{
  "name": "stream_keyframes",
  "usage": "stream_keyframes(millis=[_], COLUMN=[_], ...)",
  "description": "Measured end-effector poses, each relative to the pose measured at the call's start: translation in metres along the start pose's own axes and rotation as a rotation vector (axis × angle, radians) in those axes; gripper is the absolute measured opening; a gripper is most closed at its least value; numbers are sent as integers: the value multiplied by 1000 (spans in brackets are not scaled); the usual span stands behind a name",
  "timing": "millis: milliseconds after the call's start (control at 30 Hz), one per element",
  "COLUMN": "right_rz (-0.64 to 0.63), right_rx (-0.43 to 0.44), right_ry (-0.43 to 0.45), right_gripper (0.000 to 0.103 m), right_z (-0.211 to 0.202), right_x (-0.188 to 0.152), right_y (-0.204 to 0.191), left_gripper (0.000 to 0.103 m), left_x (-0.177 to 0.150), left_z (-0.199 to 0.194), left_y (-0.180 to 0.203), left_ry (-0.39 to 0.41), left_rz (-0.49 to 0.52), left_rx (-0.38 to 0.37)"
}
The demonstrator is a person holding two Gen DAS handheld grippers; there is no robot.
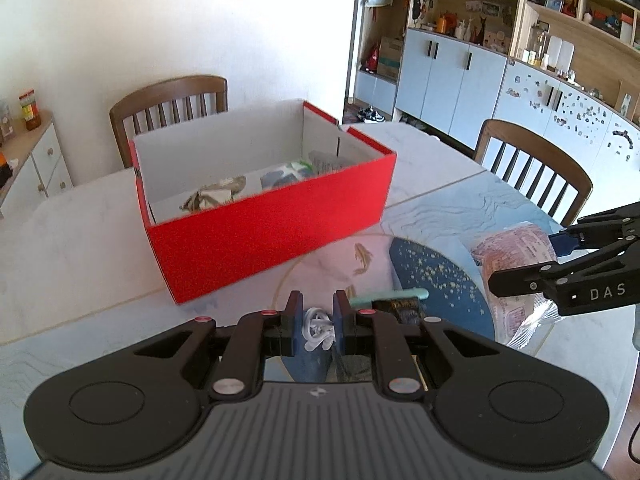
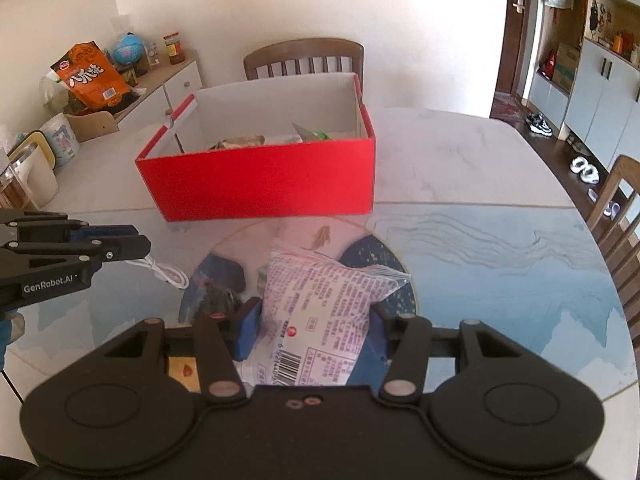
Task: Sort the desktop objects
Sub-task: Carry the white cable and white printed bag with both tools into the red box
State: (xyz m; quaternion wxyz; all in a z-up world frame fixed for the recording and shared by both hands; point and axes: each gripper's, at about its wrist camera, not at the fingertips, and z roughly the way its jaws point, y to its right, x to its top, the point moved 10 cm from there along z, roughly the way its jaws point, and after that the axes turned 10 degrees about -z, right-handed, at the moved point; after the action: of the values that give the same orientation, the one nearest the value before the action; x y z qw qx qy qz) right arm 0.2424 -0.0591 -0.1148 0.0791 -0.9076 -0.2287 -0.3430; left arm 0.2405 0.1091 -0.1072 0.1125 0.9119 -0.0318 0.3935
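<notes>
Left hand-held gripper (image 1: 316,322): pressed tight on a coiled white cable (image 1: 318,330), which is clear of the bench (image 1: 80,248); one loop hangs below the fingers in the right wrist view.
Red box (image 1: 264,228): open-topped, ahead of both grippers near the bench's middle; several packets (image 1: 210,198) already lie inside, so part of the sorting looks done.
Left on the bench: a pale green stick-like item (image 1: 388,298) and a dark packet (image 1: 398,307) lie just beyond the left gripper's fingers; what they are is hard to tell.
Right hand-held gripper (image 2: 312,334): half-spread, its blue pads pinching a printed snack bag (image 2: 324,304) at both sides, the bag's far end sticking out forward.
Progress: both held things seem bound for the box; neither is over it yet.
Room: the box's near wall stands between grippers and opening, so each load must pass above that rim; bare bench flanks the box on both sides, and the two grippers are well apart.
</notes>
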Motion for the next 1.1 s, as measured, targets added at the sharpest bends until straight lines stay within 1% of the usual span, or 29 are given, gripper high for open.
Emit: stream_keyframes(millis=[233,367,533,633,833,1100], right_rz=[-43,-69,-109,-115,-117,-125], right_rx=[0,-7,-16,-6,14,27], right_ry=[8,34,63,75,80,88], right_gripper=[53,53,53,53,53,53], right_z=[-2,-5,-5,-4,4,16], right_x=[23,40,62,74,92,117], right_y=[2,4,5,6,7,9], left_gripper=[14,14,14,14,14,14], left_x=[29,49,76,93,118,138], left_z=[-10,-16,-20,-22,-18,-5], left_y=[2,4,8,9,8,2], left_ry=[47,80,130,155,171,175], left_rz=[13,17,49,59,57,52], left_rx=[1,-3,9,11,24,48])
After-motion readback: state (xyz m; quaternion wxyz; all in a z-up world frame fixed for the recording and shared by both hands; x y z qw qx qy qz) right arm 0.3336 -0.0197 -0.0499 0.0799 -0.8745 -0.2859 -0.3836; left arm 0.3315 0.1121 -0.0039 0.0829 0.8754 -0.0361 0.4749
